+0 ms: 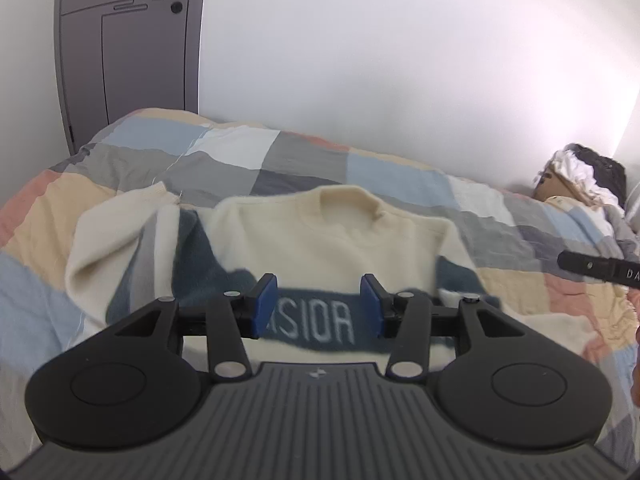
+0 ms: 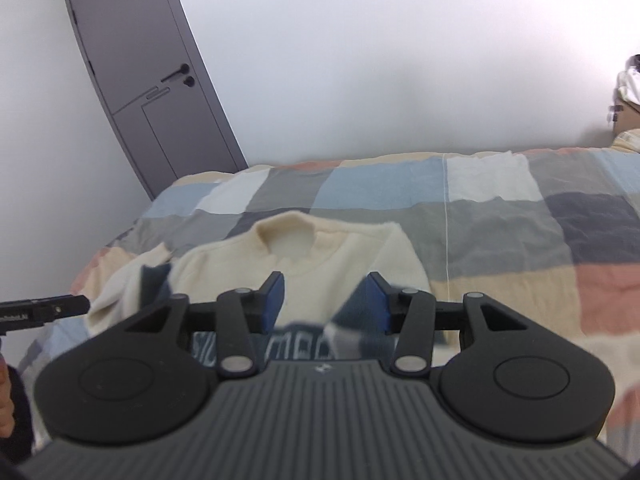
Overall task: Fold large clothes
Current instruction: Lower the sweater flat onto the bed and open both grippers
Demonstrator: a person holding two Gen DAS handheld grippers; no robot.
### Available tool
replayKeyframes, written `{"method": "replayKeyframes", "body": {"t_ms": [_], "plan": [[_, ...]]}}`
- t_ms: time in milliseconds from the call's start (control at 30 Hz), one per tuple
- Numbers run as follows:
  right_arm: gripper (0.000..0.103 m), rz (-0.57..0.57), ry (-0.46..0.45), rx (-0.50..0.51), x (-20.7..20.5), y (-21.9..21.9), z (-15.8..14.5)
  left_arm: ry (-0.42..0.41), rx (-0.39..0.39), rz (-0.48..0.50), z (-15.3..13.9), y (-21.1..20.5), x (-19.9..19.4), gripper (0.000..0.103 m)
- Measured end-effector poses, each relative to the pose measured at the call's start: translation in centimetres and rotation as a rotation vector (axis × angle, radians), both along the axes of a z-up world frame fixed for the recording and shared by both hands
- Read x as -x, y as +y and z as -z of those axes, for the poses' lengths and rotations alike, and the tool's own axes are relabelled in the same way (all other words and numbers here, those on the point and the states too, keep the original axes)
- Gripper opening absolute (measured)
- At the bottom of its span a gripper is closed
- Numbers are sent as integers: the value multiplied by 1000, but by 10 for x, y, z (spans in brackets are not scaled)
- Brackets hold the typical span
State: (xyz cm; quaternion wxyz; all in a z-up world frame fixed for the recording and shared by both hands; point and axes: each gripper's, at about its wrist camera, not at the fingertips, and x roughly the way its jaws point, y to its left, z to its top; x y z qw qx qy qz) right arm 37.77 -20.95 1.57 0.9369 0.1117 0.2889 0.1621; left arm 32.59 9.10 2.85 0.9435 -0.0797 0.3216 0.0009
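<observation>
Left gripper (image 1: 319, 307) has its blue pads (image 1: 265, 303) spread wide with nothing between them, hovering above the cream sweater (image 1: 320, 236). That sweater lies just ahead of and below it on the patchwork quilt (image 1: 304, 160), neck hole pointing away toward the white wall (image 1: 400, 40). Between the pads you can read part of the white lettering on the sweater's dark blue chest band (image 1: 320, 322). One sleeve (image 1: 120, 240) is flopped out to the left of the gripper, cream with a dark blue patch, kinda bunched up.

Right gripper (image 2: 325, 303) is also spread apart and holding nothing — same deal, hanging over the lower half of the sweater (image 2: 320, 264) with the collar (image 2: 290, 236) straight ahead. A fold of blue and cream fabric sits right by its right pad (image 2: 376, 306), but whether it touches is hard to tell, it's blurry.

Each gripper shows up at the edge of the other's view as a black tip: right one off to the far right, left one off to the far left.

Beyond the bed, up and to the left, there's a grey door (image 2: 152, 80) with a black handle (image 2: 178, 74). Far right of the left gripper, a pile of dark and white stuff (image 1: 580, 176) sits at the head of the bed — can't make out what it is.
</observation>
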Motion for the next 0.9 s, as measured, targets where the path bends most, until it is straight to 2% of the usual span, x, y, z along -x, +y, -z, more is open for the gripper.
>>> {"method": "replayKeyframes", "body": {"t_ms": [133,167,233,333,433,500,700,867,900], "plan": [[48,14,-4,-5,42,-11,2,-33,26,-4,-1,-19,47,53],[48,16,-10,0,50,-13,4,-42,8,-8,0,-25,58,54],[48,33,-15,21,64,-18,9,-62,-4,-6,5,-37,78,61],[48,58,-15,15,78,-29,22,-64,43,7,18,-49,104,62],[48,97,0,-8,86,-44,39,-67,10,7,35,-66,124,64],[48,131,14,-25,85,-54,53,-61,15,10,47,-72,133,67],[50,213,71,-83,76,-80,99,0,34,24,92,-75,133,68],[50,298,184,-227,59,-99,130,53,135,13,121,-61,120,68],[65,325,210,-287,56,-105,137,59,145,12,126,-59,118,68]]}}
